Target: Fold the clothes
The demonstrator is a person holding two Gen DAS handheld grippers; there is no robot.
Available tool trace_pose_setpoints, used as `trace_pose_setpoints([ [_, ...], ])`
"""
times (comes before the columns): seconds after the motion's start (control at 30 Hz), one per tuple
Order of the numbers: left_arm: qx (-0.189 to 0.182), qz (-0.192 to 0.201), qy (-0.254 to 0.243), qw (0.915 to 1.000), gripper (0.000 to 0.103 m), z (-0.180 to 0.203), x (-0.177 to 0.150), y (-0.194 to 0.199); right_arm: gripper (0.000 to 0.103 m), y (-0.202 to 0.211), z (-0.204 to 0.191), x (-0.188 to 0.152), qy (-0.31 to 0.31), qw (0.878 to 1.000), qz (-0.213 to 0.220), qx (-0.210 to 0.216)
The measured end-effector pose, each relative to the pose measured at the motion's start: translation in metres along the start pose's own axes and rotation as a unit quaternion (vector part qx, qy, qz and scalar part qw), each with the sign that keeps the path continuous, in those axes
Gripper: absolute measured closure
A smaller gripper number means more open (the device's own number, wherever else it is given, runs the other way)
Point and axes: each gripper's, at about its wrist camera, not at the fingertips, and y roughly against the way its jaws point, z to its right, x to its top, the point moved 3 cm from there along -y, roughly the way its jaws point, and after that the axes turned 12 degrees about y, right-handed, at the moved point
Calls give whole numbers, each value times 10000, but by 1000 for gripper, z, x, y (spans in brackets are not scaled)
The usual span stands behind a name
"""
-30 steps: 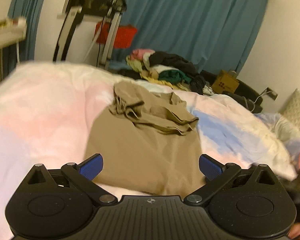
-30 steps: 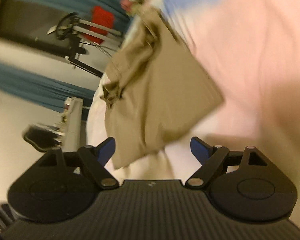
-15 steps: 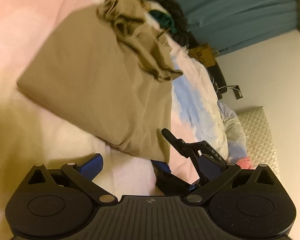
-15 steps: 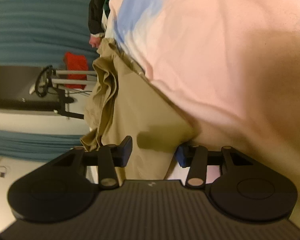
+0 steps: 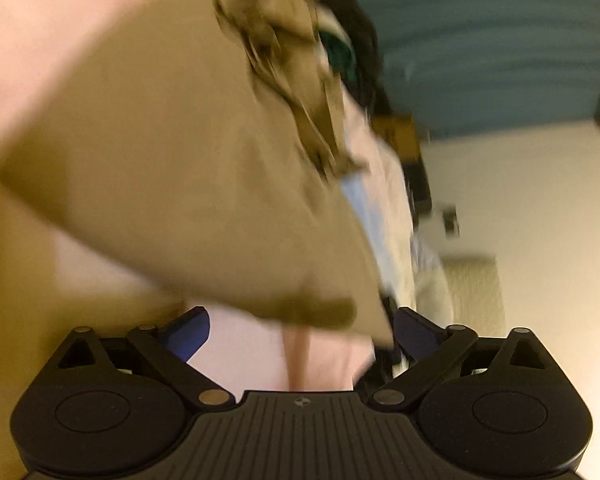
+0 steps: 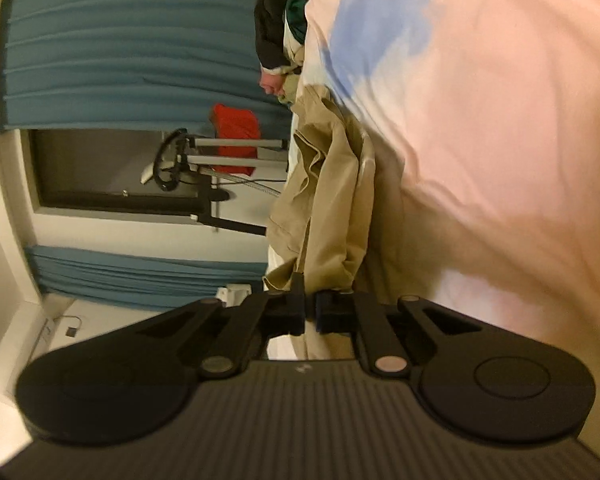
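A tan garment point(image 5: 172, 152) lies on the pink and blue bedspread point(image 5: 52, 32), its far end bunched up. In the blurred left wrist view its near corner hangs just above my left gripper point(image 5: 300, 328), which is open with the cloth edge between and above the blue pads. In the right wrist view, rolled sideways, my right gripper point(image 6: 309, 312) is shut on a near edge of the tan garment point(image 6: 332, 208), which rises in folds from the pads.
A pile of mixed clothes point(image 5: 340, 40) lies at the far end of the bed point(image 6: 500, 120). Teal curtains point(image 6: 120, 40), a metal stand with a red item point(image 6: 236, 128), a cardboard box point(image 5: 396, 136) and a cream wall point(image 5: 540, 240) lie beyond.
My right gripper closed from half open onto the garment's edge. My left gripper moved in closer to the garment's near corner, still open, and the view has blurred.
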Motion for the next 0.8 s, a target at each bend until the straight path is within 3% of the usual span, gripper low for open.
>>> trace_pose_setpoints([
  [0.07,24,326,193,9993,14,-9,8,8,96,1,3,3,-27,10000,14,-51],
  [0.17,15,658,578,9962,37,-24,17,19,96,0,5,5,0,9999,22,-125],
  [0.23,99,804,537,9953,54,-27,16,20,96,0,5,6,102,9997,52,-192],
  [0.37,61,1104,336,9933,70,-24,12,28,96,0,3,9,302,9992,138,-235],
  [0.43,42,1293,174,9914,84,-20,12,35,96,-1,0,11,470,9983,186,-276],
  [0.53,-5,1529,33,9882,91,-14,15,46,96,-4,-6,10,709,9966,232,-338],
  [0.8,117,1687,-245,9853,95,-5,-1,58,96,7,-15,-7,1096,9919,203,-605],
])
